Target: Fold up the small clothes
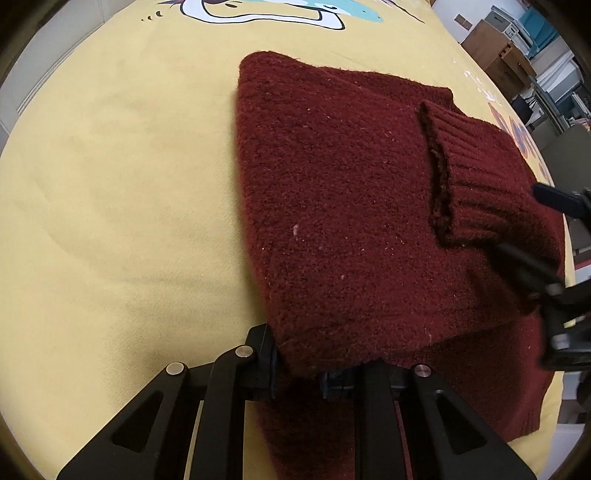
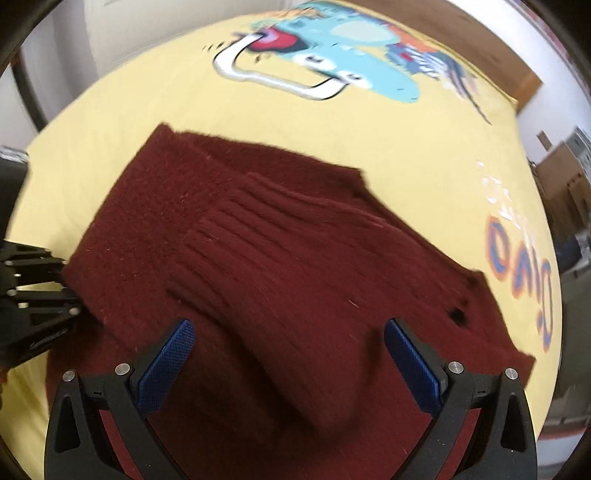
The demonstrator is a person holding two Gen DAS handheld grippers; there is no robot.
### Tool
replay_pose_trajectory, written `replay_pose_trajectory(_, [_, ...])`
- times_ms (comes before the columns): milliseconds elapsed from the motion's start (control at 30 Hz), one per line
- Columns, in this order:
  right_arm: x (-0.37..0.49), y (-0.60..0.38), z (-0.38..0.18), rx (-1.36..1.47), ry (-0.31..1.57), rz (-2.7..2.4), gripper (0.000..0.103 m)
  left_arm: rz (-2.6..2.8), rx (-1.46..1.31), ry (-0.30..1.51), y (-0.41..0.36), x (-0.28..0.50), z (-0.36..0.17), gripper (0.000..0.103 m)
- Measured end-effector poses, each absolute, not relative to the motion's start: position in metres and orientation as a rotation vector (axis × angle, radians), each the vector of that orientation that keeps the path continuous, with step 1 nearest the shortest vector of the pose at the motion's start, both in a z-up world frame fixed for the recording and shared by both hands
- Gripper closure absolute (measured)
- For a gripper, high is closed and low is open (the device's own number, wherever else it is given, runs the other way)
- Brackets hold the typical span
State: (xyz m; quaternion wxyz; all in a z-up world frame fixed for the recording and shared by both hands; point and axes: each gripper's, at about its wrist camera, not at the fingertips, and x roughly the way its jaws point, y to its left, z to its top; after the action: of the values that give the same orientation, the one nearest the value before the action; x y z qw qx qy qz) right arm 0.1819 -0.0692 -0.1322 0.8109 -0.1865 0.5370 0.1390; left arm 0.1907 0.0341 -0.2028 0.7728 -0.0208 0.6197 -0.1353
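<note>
Left wrist view runs from bare yellow cloth (image 1: 110, 184) on the left to the dark red sweater (image 1: 351, 221) filling the middle and right. At the bottom, the left gripper (image 1: 299, 365) has its fingers pinched on the near edge of a folded-over layer of the sweater, the knit bunching over the tips so the pads are hidden. That layer lies doubled over the rest of the garment, and a ribbed cuff (image 1: 480, 177) rests on top toward the right. At the far right edge the right gripper (image 1: 546, 243) hangs just above the knit, its dark fingers apart. A cartoon print (image 1: 273, 14) sits at the top of the cloth, and boxes (image 1: 506, 44) stand beyond the surface at upper right. Right wrist view, somewhat blurred, has the left gripper (image 2: 44, 291) at the left edge, its tips at the sweater (image 2: 295, 277) border. The ribbed cuff (image 2: 266, 229) crosses the centre of the garment. At the bottom the right gripper (image 2: 288, 350) is spread wide, its blue pads (image 2: 166, 365) well apart over the knit and holding nothing. The cartoon print (image 2: 332, 62) lies at the top, and orange-and-blue lettering (image 2: 524, 277) marks the yellow cloth (image 2: 147, 99) at right.
</note>
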Motion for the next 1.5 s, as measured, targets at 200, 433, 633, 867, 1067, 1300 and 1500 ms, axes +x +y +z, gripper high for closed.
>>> replay_pose_trajectory(200, [0.187,-0.058,-0.150,-0.443,1.169,0.285,0.010,-0.296,-0.024,1.345,0.039,0.188,-0.197,0.089])
replay_pose_trajectory(433, [0.199,-0.085,-0.134,-0.350,1.189,0.278,0.084,-0.291,-0.017,1.353,0.037,0.186,-0.189,0.089])
replay_pose_trajectory(633, [0.199,-0.163,-0.104,-0.097,1.163,0.241,0.085,-0.283,-0.037,1.351,0.049,0.182,-0.182,0.089])
replay_pose_trajectory(867, [0.177,-0.238,-0.100,0.119,1.175,0.165,0.085,-0.272,-0.016,1.357,0.046,0.184,-0.181,0.089])
replay_pose_trajectory(1067, [0.148,-0.268,-0.124,0.272,1.228,0.156,0.082,-0.261,0.007,1.354,0.044,0.183,-0.179,0.089])
replay_pose_trajectory(1300, [0.129,-0.290,-0.143,0.274,1.251,0.107,0.071,-0.262,0.008,1.357,0.043,0.184,-0.179,0.089])
replay_pose_trajectory(1500, [0.112,-0.304,-0.143,0.219,1.270,0.070,0.059,-0.257,0.023,1.359,0.046,0.189,-0.180,0.089])
